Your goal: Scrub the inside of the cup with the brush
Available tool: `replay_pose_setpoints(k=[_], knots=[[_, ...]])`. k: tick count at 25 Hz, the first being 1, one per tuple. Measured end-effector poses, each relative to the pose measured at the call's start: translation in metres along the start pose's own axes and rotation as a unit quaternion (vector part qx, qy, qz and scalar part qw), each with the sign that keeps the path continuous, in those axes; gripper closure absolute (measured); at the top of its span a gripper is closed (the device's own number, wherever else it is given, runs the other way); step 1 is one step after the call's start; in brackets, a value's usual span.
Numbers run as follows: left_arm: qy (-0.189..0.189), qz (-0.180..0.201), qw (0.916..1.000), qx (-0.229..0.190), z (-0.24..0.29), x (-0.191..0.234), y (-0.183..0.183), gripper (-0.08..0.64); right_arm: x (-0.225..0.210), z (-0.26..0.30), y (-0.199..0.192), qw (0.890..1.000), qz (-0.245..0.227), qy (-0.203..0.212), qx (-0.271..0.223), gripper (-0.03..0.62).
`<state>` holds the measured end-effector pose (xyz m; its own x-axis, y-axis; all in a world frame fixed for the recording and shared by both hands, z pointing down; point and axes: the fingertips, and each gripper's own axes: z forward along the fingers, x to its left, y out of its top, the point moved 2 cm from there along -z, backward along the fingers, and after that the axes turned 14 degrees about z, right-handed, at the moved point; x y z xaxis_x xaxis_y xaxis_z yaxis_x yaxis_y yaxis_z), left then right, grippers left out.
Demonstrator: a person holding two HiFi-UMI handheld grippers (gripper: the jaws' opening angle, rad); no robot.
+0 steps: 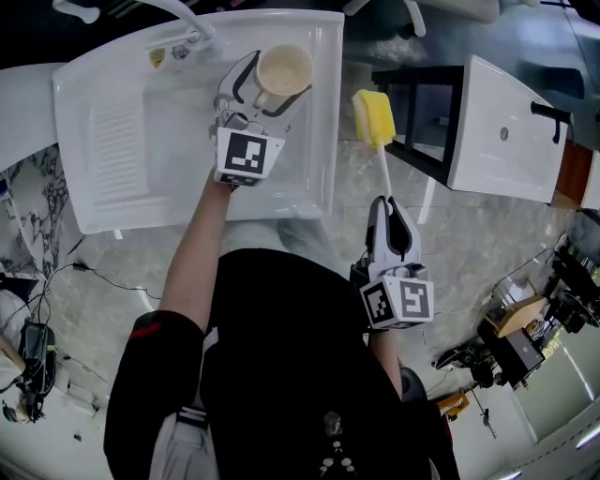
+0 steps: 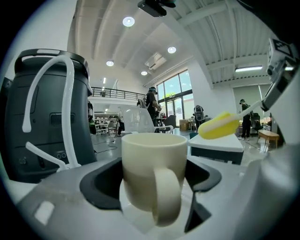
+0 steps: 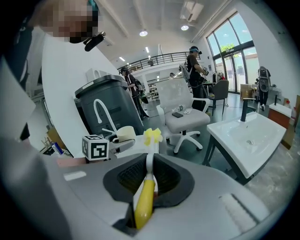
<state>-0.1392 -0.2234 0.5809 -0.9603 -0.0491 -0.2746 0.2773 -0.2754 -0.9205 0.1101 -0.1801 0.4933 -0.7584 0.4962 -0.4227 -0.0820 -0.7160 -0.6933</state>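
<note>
A cream cup (image 1: 283, 73) is held over the white sink (image 1: 112, 141), with my left gripper (image 1: 255, 94) shut on its sides. In the left gripper view the cup (image 2: 153, 174) stands upright between the jaws, handle toward the camera. My right gripper (image 1: 391, 225) is shut on the yellow handle of a brush (image 1: 374, 117), whose yellow sponge head points up beside the sink's right rim. The brush (image 3: 146, 197) shows in the right gripper view too, with its head (image 3: 153, 136) in front of the far cup (image 3: 124, 133). Brush head (image 2: 218, 126) and cup are apart.
A faucet (image 1: 183, 21) stands at the sink's back edge. A second white basin (image 1: 506, 131) on a dark frame sits to the right. Cables and tools (image 1: 506, 337) lie on the marble floor. A dark bin (image 2: 47, 117) and an office chair (image 3: 185, 117) stand nearby.
</note>
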Motion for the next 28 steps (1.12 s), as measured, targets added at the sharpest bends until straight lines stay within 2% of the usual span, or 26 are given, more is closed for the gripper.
replay_pose_setpoints(k=[4, 9, 13, 17, 20, 24, 26, 28], knots=[[-0.005, 0.033, 0.9994, 0.004, -0.03, -0.004, 0.011, 0.14, 0.005, -0.01, -0.002, 0.999, -0.025, 0.027, -0.007, 0.551], [-0.04, 0.091, 0.995, 0.015, -0.072, -0.014, 0.032, 0.14, 0.02, -0.039, 0.0, 0.995, -0.069, 0.072, -0.002, 0.551], [-0.073, 0.081, 0.9941, -0.001, -0.102, -0.023, 0.045, 0.14, 0.031, -0.057, 0.008, 0.987, -0.117, 0.112, 0.007, 0.551], [-0.092, 0.105, 0.9901, 0.007, -0.132, -0.027, 0.062, 0.14, 0.047, -0.078, 0.023, 0.975, -0.155, 0.158, 0.025, 0.551], [-0.095, 0.12, 0.9881, 0.01, -0.151, -0.029, 0.074, 0.14, 0.064, -0.093, 0.034, 0.961, -0.205, 0.182, 0.035, 0.551], [-0.09, 0.125, 0.9878, 0.018, -0.174, -0.032, 0.083, 0.14, 0.089, -0.113, 0.046, 0.935, -0.28, 0.213, 0.041, 0.551], [-0.089, 0.132, 0.9868, 0.025, -0.182, -0.034, 0.086, 0.14, 0.098, -0.122, 0.051, 0.918, -0.32, 0.23, 0.047, 0.551], [-0.089, 0.146, 0.9848, 0.031, -0.188, -0.037, 0.088, 0.14, 0.104, -0.13, 0.053, 0.896, -0.368, 0.242, 0.056, 0.551]])
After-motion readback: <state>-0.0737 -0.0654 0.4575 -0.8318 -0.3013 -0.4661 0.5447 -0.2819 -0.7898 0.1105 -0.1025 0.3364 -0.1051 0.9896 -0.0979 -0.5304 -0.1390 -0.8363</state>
